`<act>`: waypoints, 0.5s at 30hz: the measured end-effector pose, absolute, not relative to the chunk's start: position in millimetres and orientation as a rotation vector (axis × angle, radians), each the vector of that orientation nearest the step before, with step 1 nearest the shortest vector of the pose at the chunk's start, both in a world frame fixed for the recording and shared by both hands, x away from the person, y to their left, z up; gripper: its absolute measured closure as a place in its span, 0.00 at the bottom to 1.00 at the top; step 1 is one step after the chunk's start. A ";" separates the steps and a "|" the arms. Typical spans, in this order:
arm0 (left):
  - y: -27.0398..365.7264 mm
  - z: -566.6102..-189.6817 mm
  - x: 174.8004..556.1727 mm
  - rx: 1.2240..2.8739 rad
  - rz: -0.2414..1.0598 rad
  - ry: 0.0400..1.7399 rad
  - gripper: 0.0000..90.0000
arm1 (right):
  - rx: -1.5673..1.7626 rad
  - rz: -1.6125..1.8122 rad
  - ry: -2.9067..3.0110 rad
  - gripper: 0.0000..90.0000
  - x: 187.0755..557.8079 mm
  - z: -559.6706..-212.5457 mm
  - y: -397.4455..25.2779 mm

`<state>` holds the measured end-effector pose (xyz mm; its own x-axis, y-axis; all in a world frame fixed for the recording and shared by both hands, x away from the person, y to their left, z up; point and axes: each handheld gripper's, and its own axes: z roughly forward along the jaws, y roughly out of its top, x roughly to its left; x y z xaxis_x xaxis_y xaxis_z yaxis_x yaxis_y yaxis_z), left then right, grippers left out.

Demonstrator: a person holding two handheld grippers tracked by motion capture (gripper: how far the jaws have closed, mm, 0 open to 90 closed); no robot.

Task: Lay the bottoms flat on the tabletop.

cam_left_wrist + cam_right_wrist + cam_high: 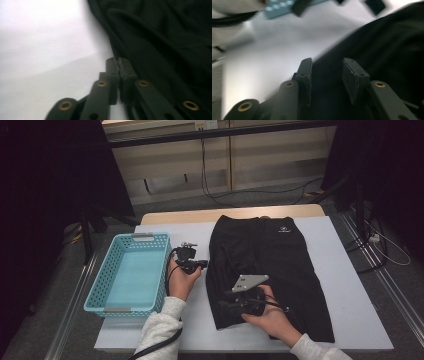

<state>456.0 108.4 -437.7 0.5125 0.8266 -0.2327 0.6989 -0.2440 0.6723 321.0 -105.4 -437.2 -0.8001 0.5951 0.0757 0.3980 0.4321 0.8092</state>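
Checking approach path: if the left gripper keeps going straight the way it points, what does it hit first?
Most likely the left edge of the black shorts: the left gripper, jaws shut, already sits at that hem. Depth is unclear.

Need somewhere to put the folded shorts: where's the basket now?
In the high view the empty turquoise basket sits at the table's left edge, just left of the left claw and the black shorts.

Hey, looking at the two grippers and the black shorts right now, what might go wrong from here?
1. The left gripper is shut at the very edge of the black shorts; whether it holds fabric is unclear, so a lift may slip.
2. The right gripper hangs open over the cloth and may pinch several layers.
3. The blue basket sits close beside the left hand and could get knocked.
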 end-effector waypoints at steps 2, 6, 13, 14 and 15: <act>111.4 -440.4 455.5 2.008 0.210 1.242 0.80 | 0.903 1.282 2.442 0.63 324.5 -436.2 -117.9; 113.6 -444.5 453.8 2.002 0.199 1.233 0.62 | 0.963 1.220 2.399 0.56 330.5 -436.5 -139.2; 113.4 -443.3 442.5 2.038 0.222 1.197 0.45 | 0.986 1.157 2.387 0.47 332.4 -441.8 -152.7; 114.0 -443.1 440.5 2.055 0.225 1.183 0.44 | 0.985 1.146 2.384 0.45 332.6 -442.7 -153.9; 114.5 -442.9 439.3 2.051 0.224 1.185 0.42 | 0.990 1.135 2.388 0.44 332.7 -443.4 -155.1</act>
